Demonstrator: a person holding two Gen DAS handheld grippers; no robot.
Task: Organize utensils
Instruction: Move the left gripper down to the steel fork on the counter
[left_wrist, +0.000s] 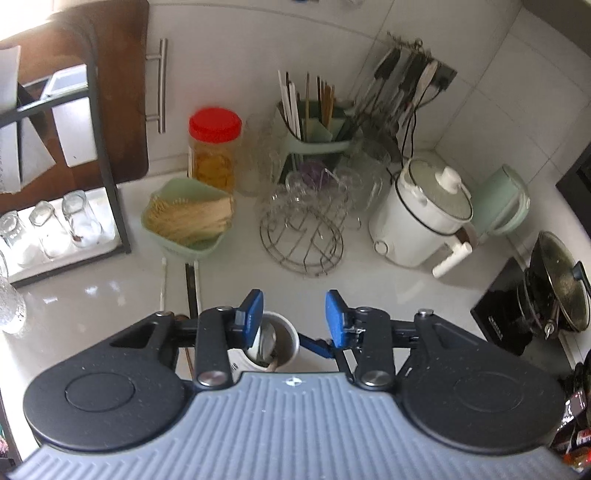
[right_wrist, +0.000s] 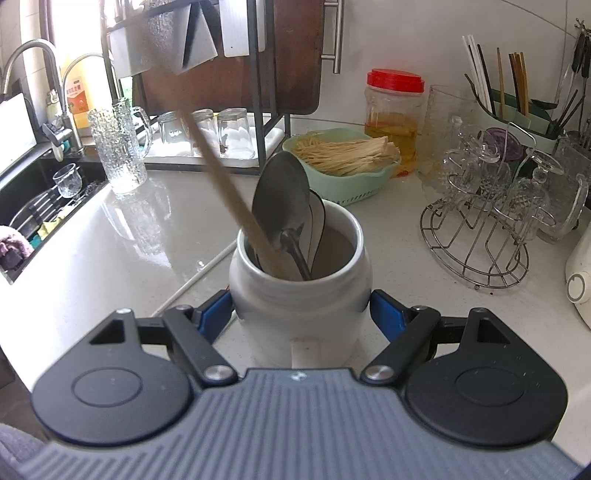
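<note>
White jar (right_wrist: 300, 295) on counter (right_wrist: 110, 251), pinched by right gripper (right_wrist: 301, 314) — metal spoon (right_wrist: 282, 206), wooden stick (right_wrist: 221, 177) already inside. Left gripper (left_wrist: 294, 319) spread, empty, above jar. Chopsticks (left_wrist: 177, 280) still loose on counter — task judged partway.

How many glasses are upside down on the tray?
3, in a row on the tray under the rack: left, middle, right. More may be hidden.
</note>
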